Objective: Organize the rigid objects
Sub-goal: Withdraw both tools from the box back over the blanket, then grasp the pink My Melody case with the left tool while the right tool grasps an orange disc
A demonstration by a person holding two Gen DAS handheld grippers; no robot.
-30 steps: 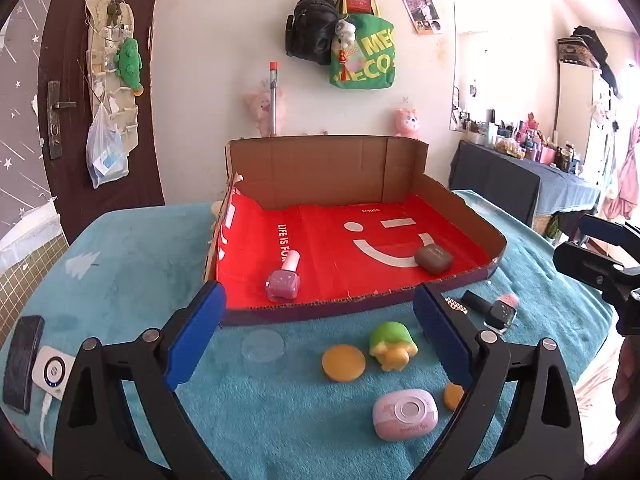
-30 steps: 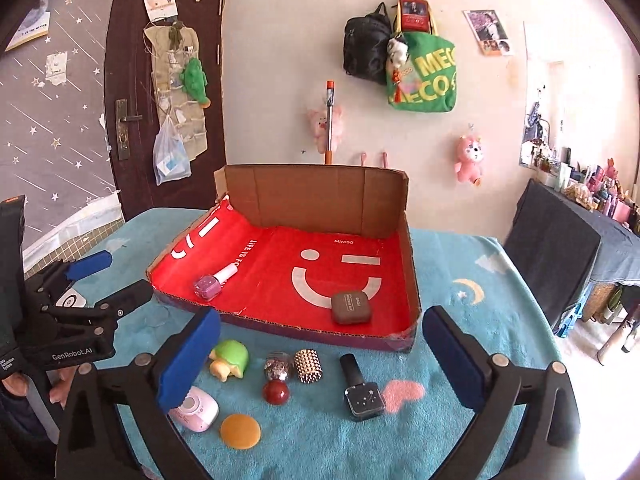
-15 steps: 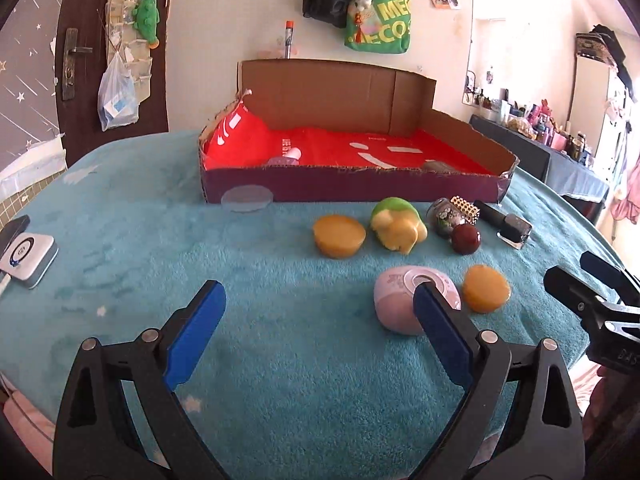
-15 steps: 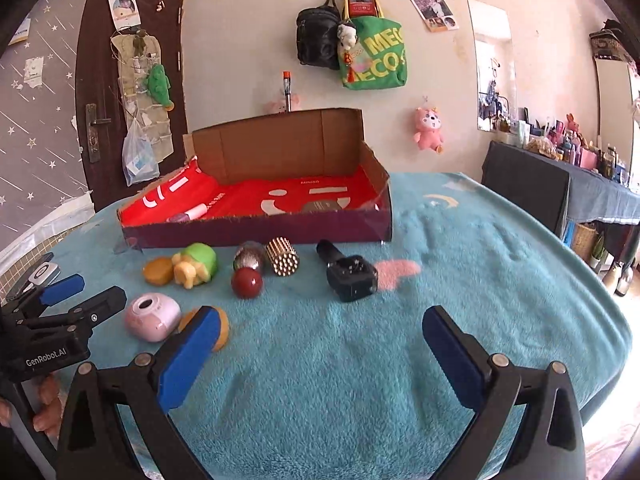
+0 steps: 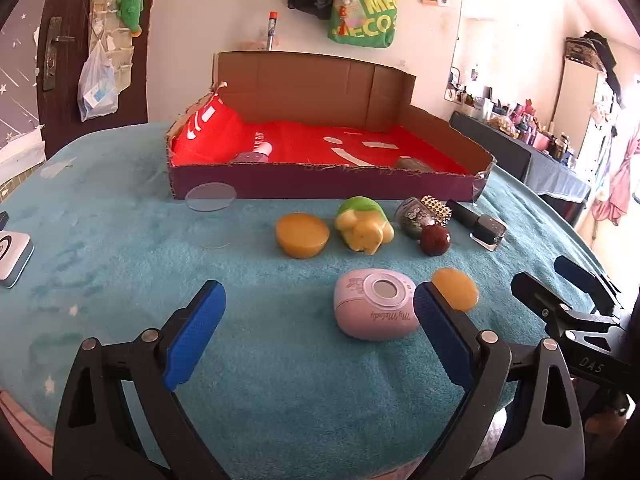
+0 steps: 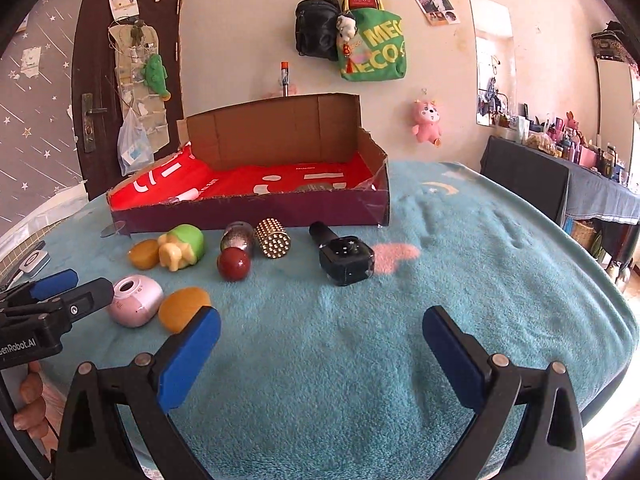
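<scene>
A red-lined cardboard box (image 5: 304, 186) (image 6: 256, 208) sits on the teal cloth and holds a pink bottle (image 5: 252, 156) and a brown case (image 5: 414, 164). In front lie a pink round device (image 5: 376, 306) (image 6: 136, 300), two orange discs (image 5: 302, 234) (image 5: 456, 288), a green-yellow toy (image 5: 362, 226) (image 6: 182, 246), a red ball (image 5: 435, 239) (image 6: 234, 264), a studded cylinder (image 6: 273, 238), a silver bottle (image 6: 238, 236) and a black nail polish bottle (image 5: 478, 224) (image 6: 344, 258). My left gripper (image 5: 320, 336) is open, low, just short of the pink device. My right gripper (image 6: 322, 356) is open and empty.
A clear plastic disc (image 5: 211, 197) leans at the box's front left. A white charger (image 5: 10, 256) lies at the cloth's left edge. A dark table with bottles (image 6: 580, 168) stands to the right. The door (image 6: 96, 80) is behind on the left.
Both grippers dropped low and pulled back from the box toward the loose objects. The left one has since edged closer to the pink device. Both stay open.
</scene>
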